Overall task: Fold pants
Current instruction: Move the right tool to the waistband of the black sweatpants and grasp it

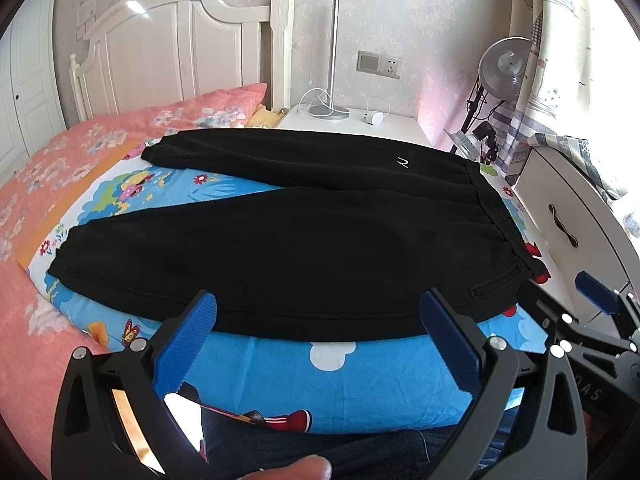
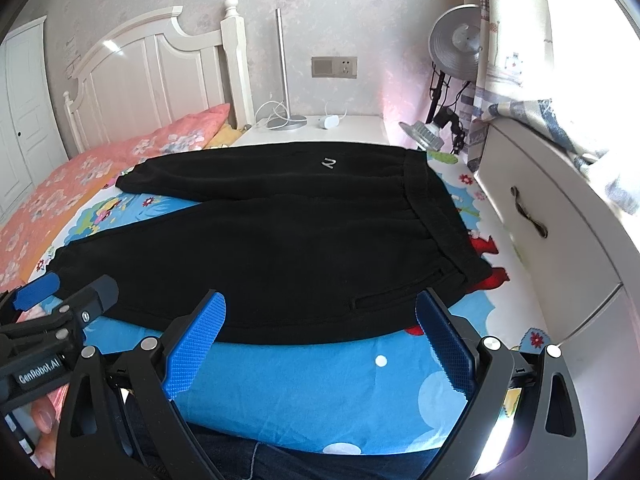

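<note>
Both claws, left claw (image 1: 318, 308) and right claw (image 2: 320, 310), spread above black pants (image 1: 288, 240); only right view shows "GenRobot.AI"

"GenRobot.AI" in white letters on the black body of the left gripper (image 2: 56, 300), at about 8 o'clock in the right wrist view. Partial white letters "DAS" on the black body of the right gripper (image 1: 596, 304), about 4 o'clock in the left wrist view, rest cut off. Small white "N"-like logo on the black pants (image 1: 320, 240), near the waistband, about 1 o'clock; other marks unreadable.
</note>
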